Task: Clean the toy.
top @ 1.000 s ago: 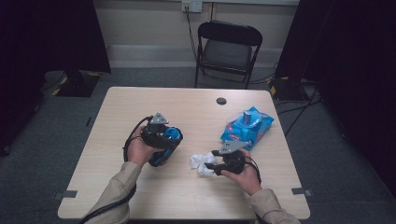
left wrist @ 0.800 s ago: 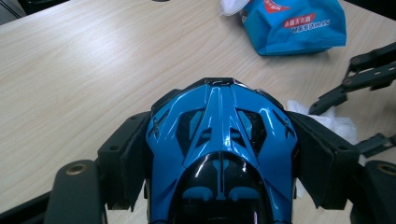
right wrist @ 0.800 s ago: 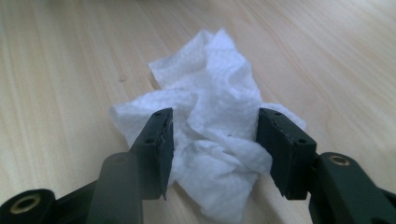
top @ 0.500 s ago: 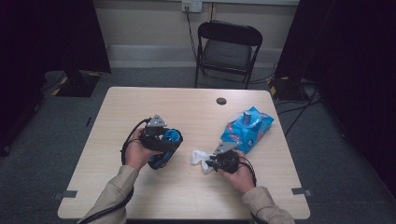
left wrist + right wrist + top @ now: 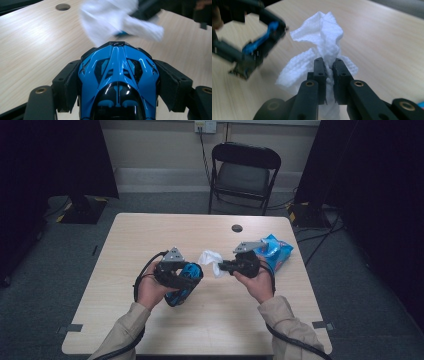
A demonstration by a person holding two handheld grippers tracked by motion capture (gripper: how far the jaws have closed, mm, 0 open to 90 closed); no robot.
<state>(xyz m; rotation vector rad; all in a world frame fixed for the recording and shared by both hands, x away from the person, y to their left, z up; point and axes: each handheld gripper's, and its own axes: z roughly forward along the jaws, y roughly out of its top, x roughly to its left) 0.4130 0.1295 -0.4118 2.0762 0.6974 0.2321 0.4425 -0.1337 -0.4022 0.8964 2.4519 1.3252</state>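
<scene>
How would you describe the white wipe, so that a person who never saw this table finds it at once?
On the wooden table, look between the two hands. The right claw is shut on a crumpled white wipe. It is the one soft white thing, beside the glossy blue and black toy.

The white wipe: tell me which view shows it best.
The right gripper view: the wipe is sharp there, bunched and pinched in the right gripper, its woven texture clear. The left gripper view shows it blurred beyond the blue toy car. The high view shows it small between the hands.

Crumpled white wipe (image 5: 325,37) lifted beside glossy blue-black toy car (image 5: 118,82).
</scene>
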